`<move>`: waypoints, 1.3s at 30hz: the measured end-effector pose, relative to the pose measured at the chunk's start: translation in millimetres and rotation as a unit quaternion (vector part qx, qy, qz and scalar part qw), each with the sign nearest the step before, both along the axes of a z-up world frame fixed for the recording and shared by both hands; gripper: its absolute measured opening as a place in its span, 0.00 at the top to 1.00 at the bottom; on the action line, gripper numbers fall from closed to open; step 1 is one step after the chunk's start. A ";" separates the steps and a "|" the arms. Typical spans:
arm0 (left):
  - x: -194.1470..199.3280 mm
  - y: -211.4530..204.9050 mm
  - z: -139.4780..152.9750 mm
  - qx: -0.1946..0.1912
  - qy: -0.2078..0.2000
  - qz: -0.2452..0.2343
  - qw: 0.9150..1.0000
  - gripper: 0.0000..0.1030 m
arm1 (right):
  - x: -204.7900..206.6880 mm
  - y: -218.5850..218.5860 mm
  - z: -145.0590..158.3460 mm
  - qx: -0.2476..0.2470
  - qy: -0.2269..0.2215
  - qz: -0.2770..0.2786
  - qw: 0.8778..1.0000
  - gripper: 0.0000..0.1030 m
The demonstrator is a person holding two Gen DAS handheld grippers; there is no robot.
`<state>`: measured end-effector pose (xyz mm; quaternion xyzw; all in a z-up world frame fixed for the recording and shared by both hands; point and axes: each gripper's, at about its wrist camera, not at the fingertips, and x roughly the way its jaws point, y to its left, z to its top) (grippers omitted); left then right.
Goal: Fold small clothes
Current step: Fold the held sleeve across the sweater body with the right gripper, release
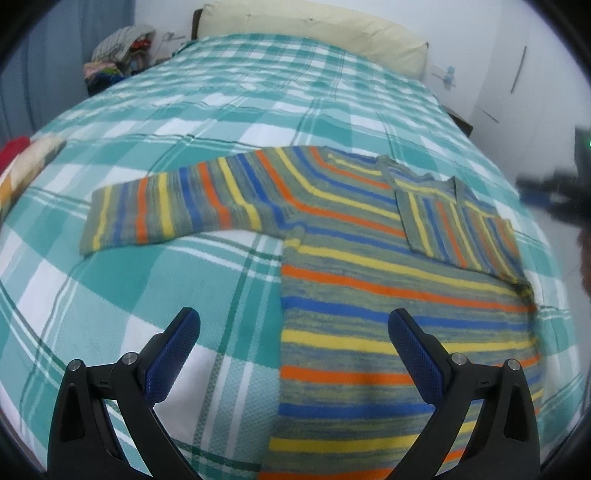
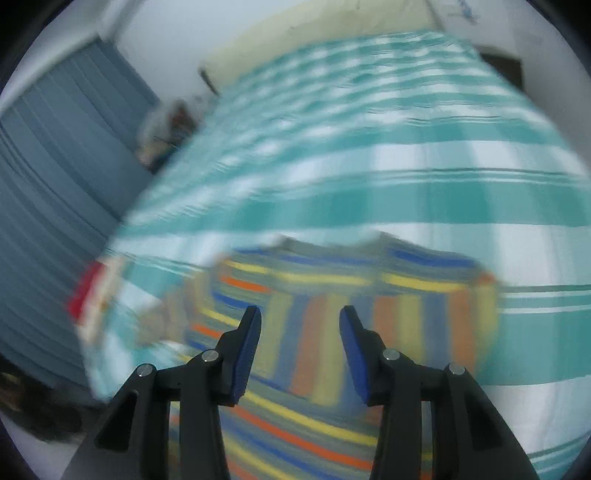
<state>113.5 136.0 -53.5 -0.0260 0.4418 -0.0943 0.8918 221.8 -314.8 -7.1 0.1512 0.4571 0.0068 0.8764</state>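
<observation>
A small striped sweater, in orange, yellow, blue and grey-green, lies flat on the bed. Its left sleeve stretches out to the left. Its right sleeve is folded across the chest. My left gripper is open and empty above the sweater's lower left edge. My right gripper is open and empty above the folded sleeve; this view is blurred by motion. The right gripper also shows as a dark blur at the right edge of the left wrist view.
The bed has a teal and white checked cover. A cream pillow lies at the head. A pile of clothes sits at the far left corner, and red and cream fabric at the left edge. Blue curtains hang left.
</observation>
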 end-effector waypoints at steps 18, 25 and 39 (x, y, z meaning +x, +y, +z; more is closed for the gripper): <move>-6.2 -33.1 -12.0 0.051 -0.003 -0.045 0.998 0.01 | -42.0 -65.7 -86.8 -0.091 0.118 -0.073 0.986 1.00; -5.4 -29.9 -10.0 0.042 -0.005 -0.037 0.998 0.01 | -36.2 -79.2 -50.6 -0.064 0.051 -0.099 0.992 0.88; -3.8 -35.3 -16.2 0.048 0.005 -0.045 0.998 0.01 | 10.7 -106.6 -74.1 -0.116 0.077 -0.111 0.984 0.98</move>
